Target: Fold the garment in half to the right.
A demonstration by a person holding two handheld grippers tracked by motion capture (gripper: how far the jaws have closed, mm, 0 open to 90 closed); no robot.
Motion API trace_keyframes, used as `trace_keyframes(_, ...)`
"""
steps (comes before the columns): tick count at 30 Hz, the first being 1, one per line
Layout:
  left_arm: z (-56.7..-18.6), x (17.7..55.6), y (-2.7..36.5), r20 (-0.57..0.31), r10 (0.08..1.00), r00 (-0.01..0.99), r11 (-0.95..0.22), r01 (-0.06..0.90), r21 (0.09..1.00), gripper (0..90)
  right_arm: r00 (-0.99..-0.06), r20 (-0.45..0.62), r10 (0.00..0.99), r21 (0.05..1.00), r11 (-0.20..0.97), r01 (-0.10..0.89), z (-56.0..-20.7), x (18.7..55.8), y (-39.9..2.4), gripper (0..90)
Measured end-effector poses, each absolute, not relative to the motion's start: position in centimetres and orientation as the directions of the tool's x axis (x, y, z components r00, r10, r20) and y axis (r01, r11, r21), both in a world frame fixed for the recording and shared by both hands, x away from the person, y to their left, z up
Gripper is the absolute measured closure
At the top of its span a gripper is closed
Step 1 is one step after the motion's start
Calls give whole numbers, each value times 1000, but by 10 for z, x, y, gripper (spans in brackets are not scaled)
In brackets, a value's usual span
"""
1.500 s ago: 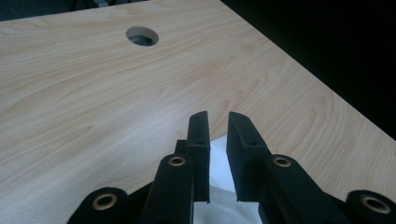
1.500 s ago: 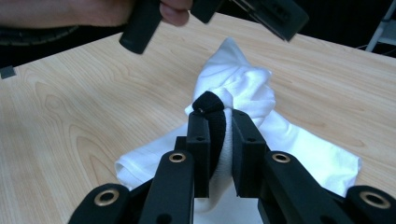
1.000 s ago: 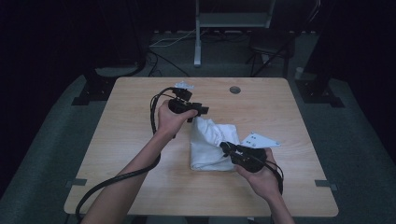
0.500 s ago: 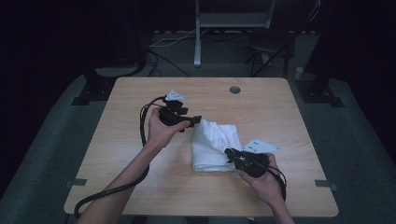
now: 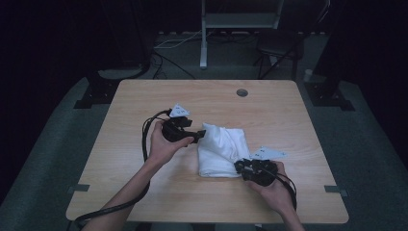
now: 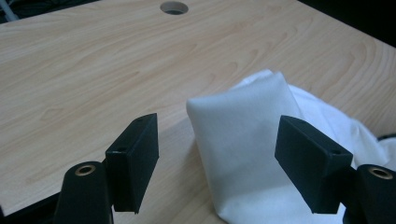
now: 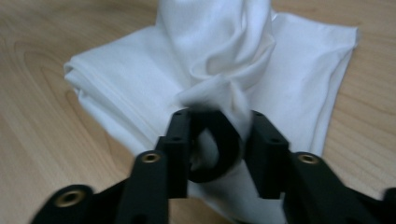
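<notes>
- Black jaws of the left gripper are standing wide apart and have just been opening; a raised corner of the white cloth is sitting between them, nearer the right-hand jaw, with neither pad pressing on it.
- In the high view, the left gripper is pointing at the cloth's far left corner, with its cable looping behind the hand.
- The right gripper is working at the cloth's near edge. Its jaws have just been opening and are standing partly apart, with a twisted tuft of fabric rising between them; whether the pads are gripping it I cannot tell, as blur is hiding the contact.
- In the high view, the right gripper is resting at the cloth's near right corner, on the wooden table.
- Beyond both grippers, the cloth is lying folded into a thick, rumpled pad between the two hands, near the table's middle.
- Judging by its soft folds and slight sheen, the cloth is looking light, limp and somewhat slippery, not fragile.
- It will probably sag and unfold when lifted, so pinching several layers together at a corner or folded edge seems the safest hold.
</notes>
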State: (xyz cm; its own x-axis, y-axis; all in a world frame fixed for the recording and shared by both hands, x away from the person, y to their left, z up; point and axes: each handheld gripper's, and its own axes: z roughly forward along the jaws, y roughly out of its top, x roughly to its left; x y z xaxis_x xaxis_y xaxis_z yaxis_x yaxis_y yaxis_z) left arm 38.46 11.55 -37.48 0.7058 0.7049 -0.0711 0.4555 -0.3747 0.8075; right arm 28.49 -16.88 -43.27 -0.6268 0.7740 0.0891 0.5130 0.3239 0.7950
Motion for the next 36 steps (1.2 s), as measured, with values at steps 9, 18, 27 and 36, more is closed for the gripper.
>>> trace_keyframes(9, -381, 375, 127, -97, 711, 697, -338, 460, 821, 216, -635, 167, 754, 827, 243, 506, -421, 284, -188, 257)
trace_keyframes(18, -387, 365, 144, -122, 718, 685, -308, 470, 827, 216, -619, 226, 752, 856, 151, 495, -394, 305, -205, 225)
trace_keyframes(27, -392, 357, 155, -136, 722, 679, -286, 471, 835, 216, -632, 273, 726, 823, 164, 544, -388, 351, -191, 265)
trace_keyframes(36, -394, 353, 160, -148, 719, 679, -271, 470, 840, 216, -630, 381, 677, 773, 141, 619, -398, 389, -170, 339)
